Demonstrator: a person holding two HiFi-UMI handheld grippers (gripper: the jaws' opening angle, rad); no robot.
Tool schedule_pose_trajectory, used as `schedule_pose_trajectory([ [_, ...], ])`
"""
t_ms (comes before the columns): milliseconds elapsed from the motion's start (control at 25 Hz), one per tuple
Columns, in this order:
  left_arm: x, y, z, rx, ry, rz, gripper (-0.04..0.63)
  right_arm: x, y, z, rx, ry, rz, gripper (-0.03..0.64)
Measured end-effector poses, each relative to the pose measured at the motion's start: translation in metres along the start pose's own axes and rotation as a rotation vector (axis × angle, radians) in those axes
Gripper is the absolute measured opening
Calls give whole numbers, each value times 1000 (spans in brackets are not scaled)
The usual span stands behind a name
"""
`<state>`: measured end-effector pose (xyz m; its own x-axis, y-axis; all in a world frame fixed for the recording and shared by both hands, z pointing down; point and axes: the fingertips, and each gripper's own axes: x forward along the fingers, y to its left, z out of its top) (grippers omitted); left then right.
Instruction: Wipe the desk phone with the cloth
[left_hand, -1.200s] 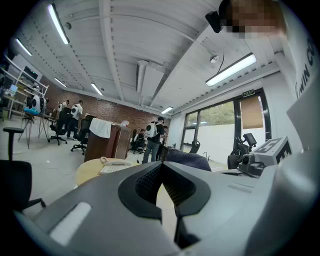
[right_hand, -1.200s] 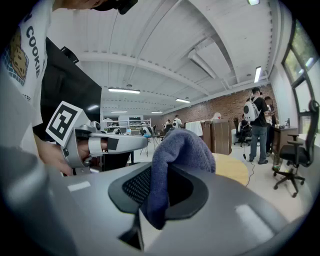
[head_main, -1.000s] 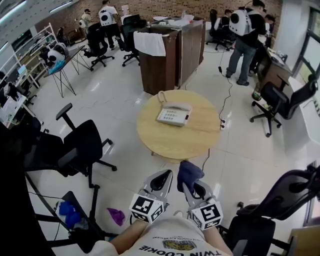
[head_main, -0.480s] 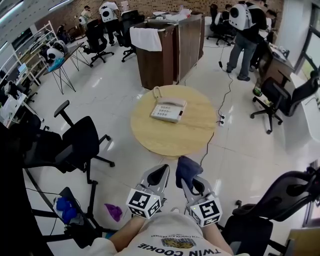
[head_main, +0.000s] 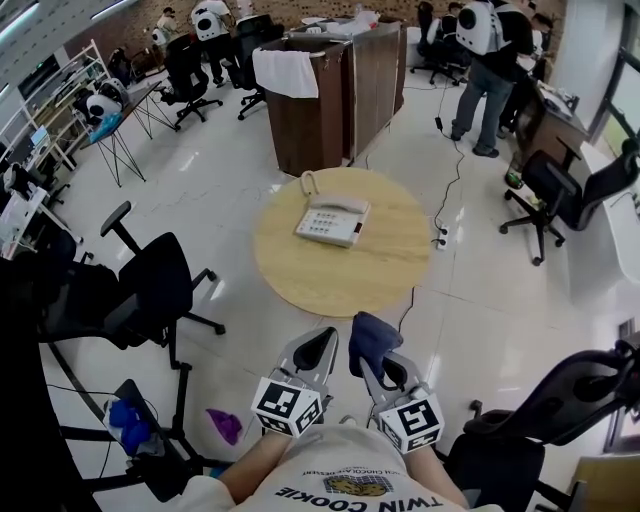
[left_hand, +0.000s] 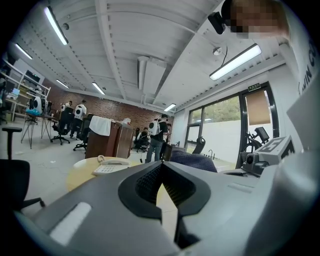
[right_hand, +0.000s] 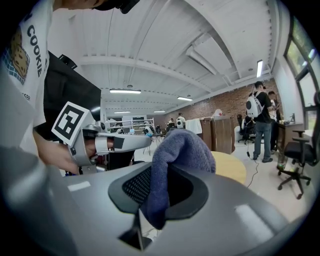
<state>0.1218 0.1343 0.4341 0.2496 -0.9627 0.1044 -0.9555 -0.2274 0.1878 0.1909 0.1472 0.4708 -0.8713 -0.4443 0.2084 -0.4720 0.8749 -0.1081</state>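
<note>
Wiping hasn't started — the right claw (head_main: 379, 368) is clamped on the cloth (head_main: 374, 340), the left claw (head_main: 318, 352) is closed and empty, and the phone (head_main: 331, 220) sits untouched on the worktop (head_main: 335, 280), well ahead of both.

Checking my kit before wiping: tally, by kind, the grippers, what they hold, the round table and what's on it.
Grippers: 2 (left gripper, right gripper)
Cloth: 1
Round table: 1
Desk phone: 1
Total: 5

The phone (head_main: 331, 221) lies on the table (head_main: 340, 285), seemingly just left of centre.
</note>
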Motion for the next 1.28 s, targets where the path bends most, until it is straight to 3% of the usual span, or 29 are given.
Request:
schedule_pose_trajectory([
  [280, 23, 41, 4, -18, -13, 6, -8, 36, -11, 6, -20, 18, -6, 66],
  [1280, 128, 215, 32, -93, 54, -123, -8, 247, -47, 53, 53, 117, -60, 66],
])
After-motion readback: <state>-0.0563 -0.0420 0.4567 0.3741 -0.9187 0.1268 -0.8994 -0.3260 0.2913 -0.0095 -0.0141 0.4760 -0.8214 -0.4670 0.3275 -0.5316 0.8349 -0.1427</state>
